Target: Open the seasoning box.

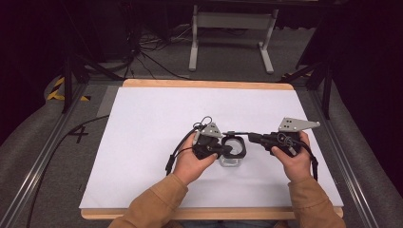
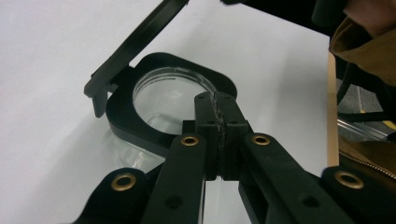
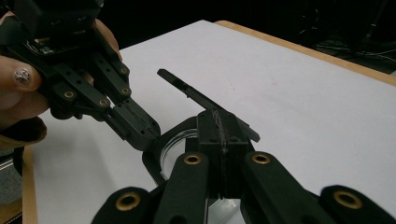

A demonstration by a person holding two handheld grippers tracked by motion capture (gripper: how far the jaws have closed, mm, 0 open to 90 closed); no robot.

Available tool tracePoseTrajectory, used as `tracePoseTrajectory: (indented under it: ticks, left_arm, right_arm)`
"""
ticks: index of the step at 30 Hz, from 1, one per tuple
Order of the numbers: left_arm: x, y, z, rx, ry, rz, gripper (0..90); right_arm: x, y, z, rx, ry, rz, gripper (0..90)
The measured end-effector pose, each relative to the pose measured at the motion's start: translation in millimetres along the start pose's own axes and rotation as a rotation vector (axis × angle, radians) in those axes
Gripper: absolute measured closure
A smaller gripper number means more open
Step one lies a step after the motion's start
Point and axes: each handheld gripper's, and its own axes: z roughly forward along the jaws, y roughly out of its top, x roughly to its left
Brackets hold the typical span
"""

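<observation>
A clear jar [image 1: 232,159] with a black square collar [image 2: 140,135] stands on the white tabletop [image 1: 157,128], near its middle and between the two grippers; its black lid [image 2: 135,44] is hinged at the collar's far edge and stands tilted up, mouth uncovered. The lid's long face runs slantwise in the left gripper view, rising from the hinge toward the upper right; in the right gripper view it shows edge-on as a thin bar [image 3: 201,100] just beyond the jaw tips.

The left gripper [image 1: 223,150] is the nearer one; it reaches in from the jar's left and its tips lie at the collar's near rim, over the glass mouth. In its own view the jaws [image 2: 218,121] are pressed together with no gap between the pads; whether they pinch the collar's rim or merely rest on it I cannot tell. The right gripper [image 1: 254,137] comes from the jar's right, pointing left along the tabletop toward the raised lid; its jaws [image 3: 219,140] are likewise clenched flat against each other, holding nothing that shows, and the lid sits just past them, touching or almost so.

As a judgement, any coming move turns on the lid's hinge line: the right gripper stands behind the lid's free edge and could push it either way, while the left steadies the jar.
</observation>
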Motion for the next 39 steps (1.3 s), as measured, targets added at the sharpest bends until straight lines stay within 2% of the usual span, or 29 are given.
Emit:
tracePoseTrajectory:
  ticks: [3, 4, 6, 8, 10, 20, 24, 27, 29, 30, 39]
  left_arm:
    - [1.4, -1.0, 2.8, 0.016, 0.007, -0.006, 89.6]
    - [1.9, -1.2, 3.0, 0.017, 0.001, -0.008, 89.7]
    - [2.4, -1.7, 4.1, 0.013, -0.026, -0.037, 89.7]
    - [1.0, -1.1, 4.4, 0.017, -0.014, -0.019, 89.9]
    - [0.7, -0.9, 4.2, 0.021, -0.006, -0.019, 90.0]
    - [1.1, -1.0, 4.4, 0.023, -0.008, -0.035, 90.0]
    - [1.1, -1.4, 5.0, 0.016, -0.013, -0.039, 90.0]
    - [1.5, -1.5, 4.9, 0.016, -0.014, -0.035, 90.0]
    - [1.3, -1.3, 4.7, 0.021, -0.011, -0.032, 90.0]
    - [1.1, -1.4, 4.6, 0.021, -0.01, -0.028, 90.0]
    - [0.3, -1.1, 4.4, 0.026, -0.005, -0.018, 90.0]
  right_arm:
    - [-0.7, 1.0, 0.7, 0.001, -0.003, 0.003, 90.0]
    - [-0.9, 1.4, 1.1, 0.001, -0.005, 0.002, 90.0]
    - [-0.9, 2.3, 1.6, 0.002, -0.008, 0.001, 90.0]
    - [-1.9, 2.9, 2.0, -0.002, -0.009, -0.004, 90.0]
    - [-3.2, 3.2, 2.4, -0.001, -0.008, 0.0, 90.0]
    - [-9.5, 12.0, 6.4, 0.001, -0.02, 0.001, 90.0]
    - [-13.6, 17.3, 11.5, 0.004, -0.051, 0.025, 90.0]
    - [-15.8, 20.3, 18.5, 0.012, -0.057, 0.033, 90.0]
    - [-16.0, 20.6, 21.7, 0.021, -0.063, 0.034, 90.0]
    - [-16.6, 20.3, 29.0, 0.04, -0.082, 0.042, 90.0]
    - [-20.7, 20.7, 43.2, 0.059, -0.124, 0.086, 90.0]
